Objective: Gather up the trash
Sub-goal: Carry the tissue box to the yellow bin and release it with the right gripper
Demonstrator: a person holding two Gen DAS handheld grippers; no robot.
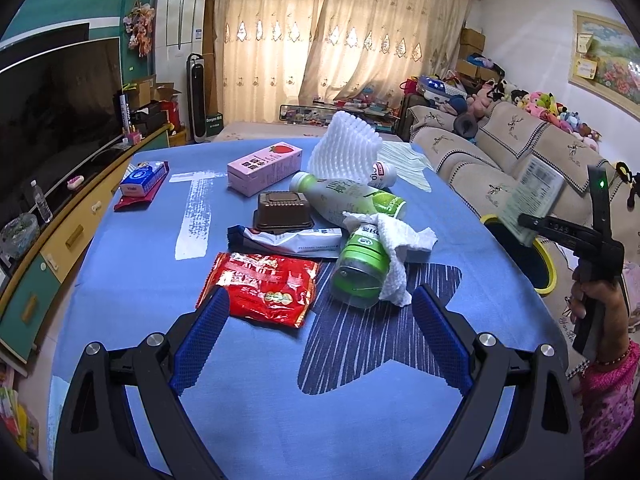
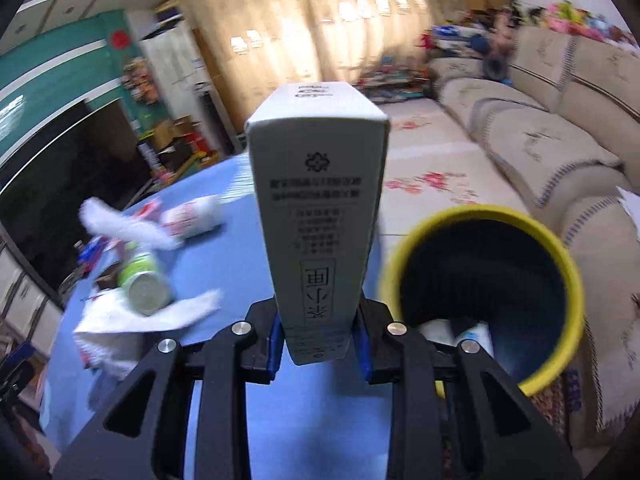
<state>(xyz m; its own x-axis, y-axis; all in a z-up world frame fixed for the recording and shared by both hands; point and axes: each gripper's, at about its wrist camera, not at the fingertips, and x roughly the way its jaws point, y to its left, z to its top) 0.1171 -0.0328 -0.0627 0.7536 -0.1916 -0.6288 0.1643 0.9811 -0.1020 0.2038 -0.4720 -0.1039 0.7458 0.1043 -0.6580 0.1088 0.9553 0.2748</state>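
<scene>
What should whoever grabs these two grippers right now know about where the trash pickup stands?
Right gripper: shut on a white carton, held near the yellow-rimmed bin beside the table, not yet dropped.
Left gripper: open, empty, hovering over the blue tablecloth just short of the red snack wrapper.
Done: the bin already holds some pale items at the bottom.
Left on the table: red wrapper, green-label bottle with crumpled tissue, brown plastic tray, pink strawberry carton, white foam net, tissue pack.
</scene>
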